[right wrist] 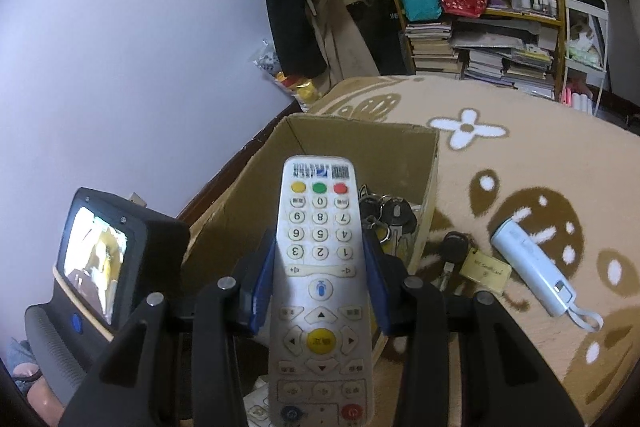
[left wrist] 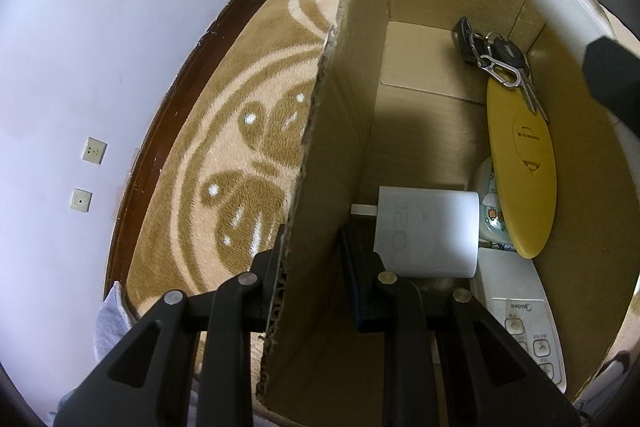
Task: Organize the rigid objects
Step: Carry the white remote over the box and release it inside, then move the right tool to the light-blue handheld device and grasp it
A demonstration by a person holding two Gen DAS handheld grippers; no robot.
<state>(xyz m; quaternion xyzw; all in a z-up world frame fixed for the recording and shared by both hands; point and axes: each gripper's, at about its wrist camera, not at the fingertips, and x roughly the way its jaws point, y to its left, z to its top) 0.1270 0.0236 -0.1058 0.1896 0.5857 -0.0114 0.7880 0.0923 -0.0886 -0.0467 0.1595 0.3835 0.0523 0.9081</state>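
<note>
Remote control (right wrist: 320,291), white and long, with red, green and yellow round buttons near its far end, rows of number keys and a yellow centre key, was clamped lengthwise between the blue-padded fingers (right wrist: 374,291) of the right gripper (right wrist: 318,287), its far end reaching over the near rim of the cardboard box (right wrist: 430,187). The box stood open-topped on a brown and cream patterned blanket (right wrist: 540,155), near the blanket's edge along the wall. The left gripper (left wrist: 310,283) was closed narrowly on the box's left wall (left wrist: 340,107), one finger outside and one finger (left wrist: 356,279) inside. Inside the box lay a white cylindrical item (left wrist: 428,231) against the near end, a yellow oval disc (left wrist: 524,163) leaning along the right wall, a bunch of keys (left wrist: 496,55) with a carabiner at the far right corner, and a second white remote (left wrist: 520,311) at the near right corner, partly under the disc. A patterned round item beneath the disc could not be identified. On the blanket just outside the box's right wall lay a black car key (right wrist: 454,247) with a cream tag (right wrist: 486,273), and further right a pale blue stick-shaped device (right wrist: 532,267) with a loop strap. A cluttered bookshelf (right wrist: 480,27) stood beyond the blanket's far edge.
</note>
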